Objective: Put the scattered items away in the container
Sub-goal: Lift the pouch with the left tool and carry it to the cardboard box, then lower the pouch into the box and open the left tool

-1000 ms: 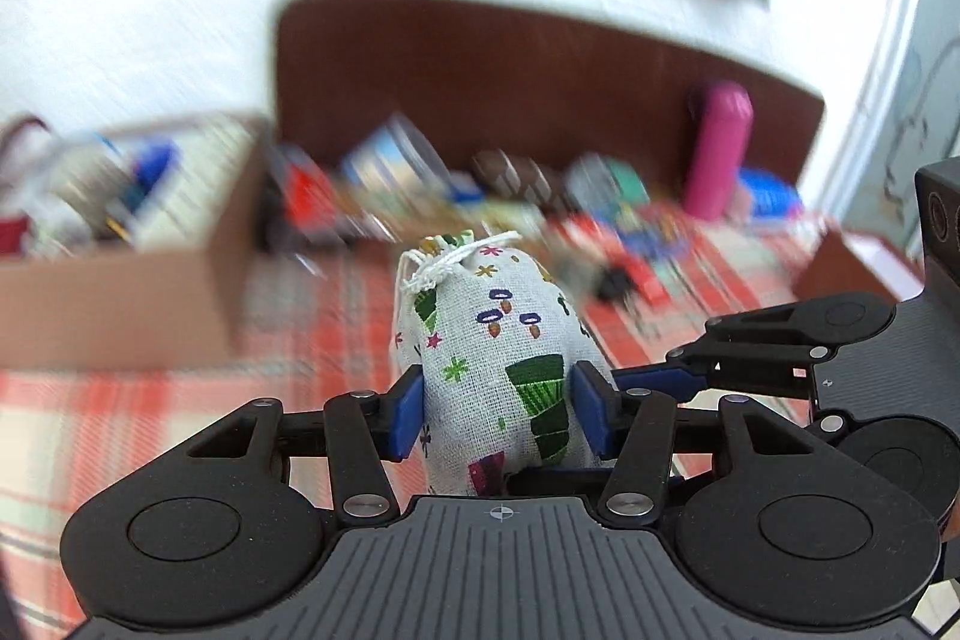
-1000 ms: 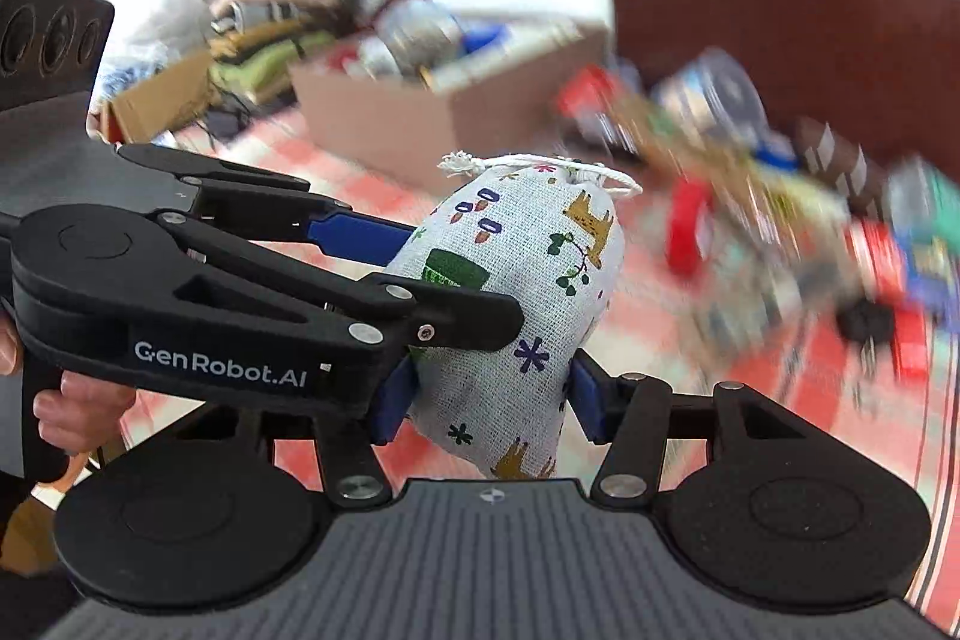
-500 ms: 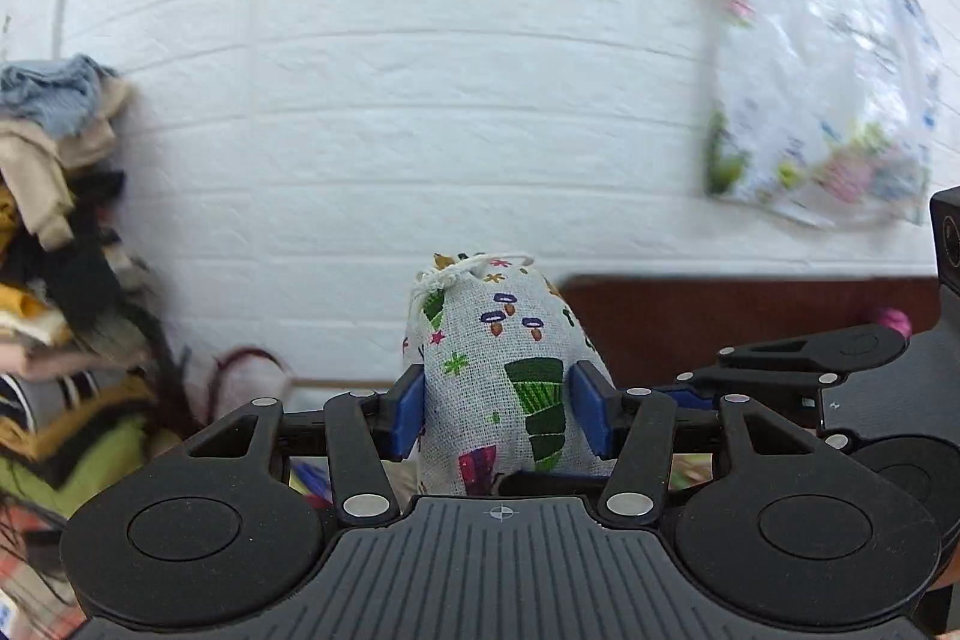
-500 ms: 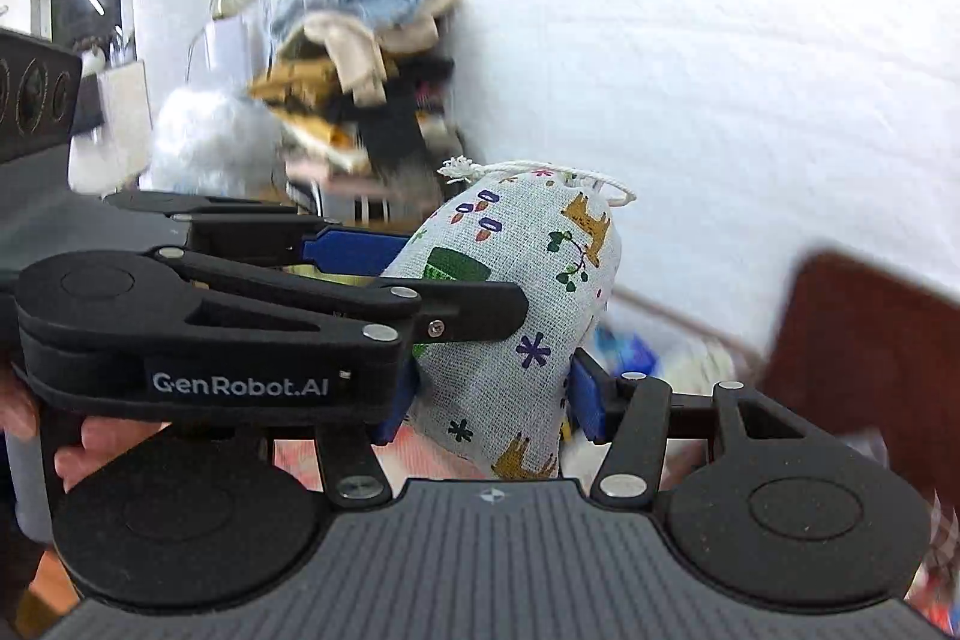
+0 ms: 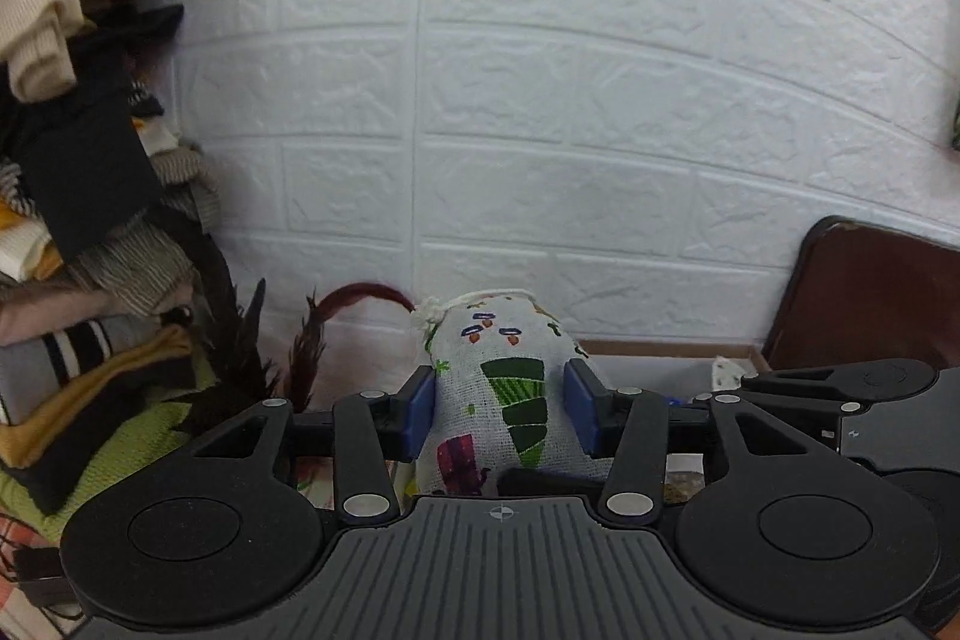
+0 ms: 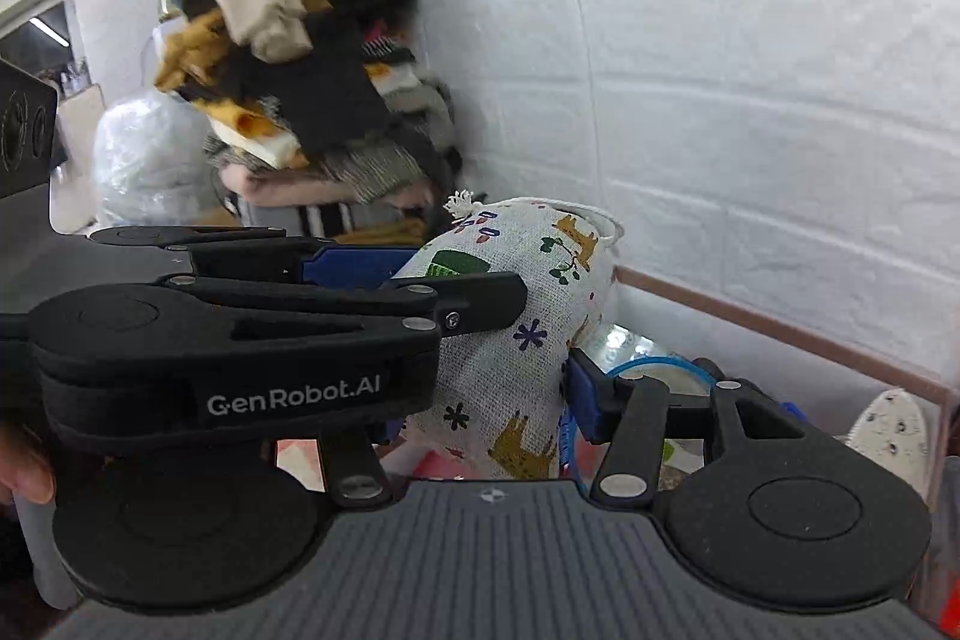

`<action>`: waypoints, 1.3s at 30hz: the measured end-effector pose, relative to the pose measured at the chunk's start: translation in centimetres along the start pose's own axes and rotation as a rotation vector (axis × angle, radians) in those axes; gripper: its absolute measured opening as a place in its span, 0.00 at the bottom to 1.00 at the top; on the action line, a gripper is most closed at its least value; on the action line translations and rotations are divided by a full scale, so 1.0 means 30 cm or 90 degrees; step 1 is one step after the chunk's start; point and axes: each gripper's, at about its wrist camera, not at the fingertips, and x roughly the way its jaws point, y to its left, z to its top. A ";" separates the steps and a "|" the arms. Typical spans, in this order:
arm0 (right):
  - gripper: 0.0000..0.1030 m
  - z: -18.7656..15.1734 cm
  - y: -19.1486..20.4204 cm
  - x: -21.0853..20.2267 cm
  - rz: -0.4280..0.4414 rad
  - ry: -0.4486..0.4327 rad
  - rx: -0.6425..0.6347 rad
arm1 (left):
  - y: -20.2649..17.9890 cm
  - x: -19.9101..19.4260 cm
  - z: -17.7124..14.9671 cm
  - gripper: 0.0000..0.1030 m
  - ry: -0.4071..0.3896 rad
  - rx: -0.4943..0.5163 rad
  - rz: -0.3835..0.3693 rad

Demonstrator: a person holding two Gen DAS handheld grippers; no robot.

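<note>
A white drawstring pouch (image 5: 510, 388) printed with small coloured animals and plants stands upright in the air, held by both grippers at once. My left gripper (image 5: 501, 403) has its blue pads pressing the pouch's sides, and its jaws are closing further on the cloth. From the right wrist view the pouch (image 6: 528, 322) sits between the pads of my right gripper (image 6: 498, 394), with the left gripper (image 6: 420, 283) reaching in from the left across it. Just below and behind the pouch lies the open cardboard box (image 6: 780, 331), its rim also visible in the left wrist view (image 5: 660, 347).
A tall pile of folded clothes (image 5: 72, 160) stands at the left against the white brick wall (image 5: 600, 100). Inside the box lie a blue-ringed clear lid (image 6: 654, 370) and a white spotted pouch (image 6: 888, 436). A brown headboard (image 5: 870, 298) is at the right.
Both grippers swung left together with the pouch, away from the checked cloth and scattered items, toward the wall, clothes pile and box. The left pads have squeezed in a little.
</note>
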 end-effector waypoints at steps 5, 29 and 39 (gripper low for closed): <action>0.56 -0.008 -0.028 0.133 -0.010 0.030 -0.019 | 0.062 0.164 -0.038 0.58 0.042 -0.013 0.005; 0.47 -0.061 -0.060 0.203 -0.051 0.118 -0.060 | 0.027 0.207 -0.117 0.42 0.071 0.019 0.039; 0.70 -0.111 -0.064 0.096 -0.067 0.073 -0.064 | -0.043 0.065 -0.152 0.84 0.052 -0.011 0.045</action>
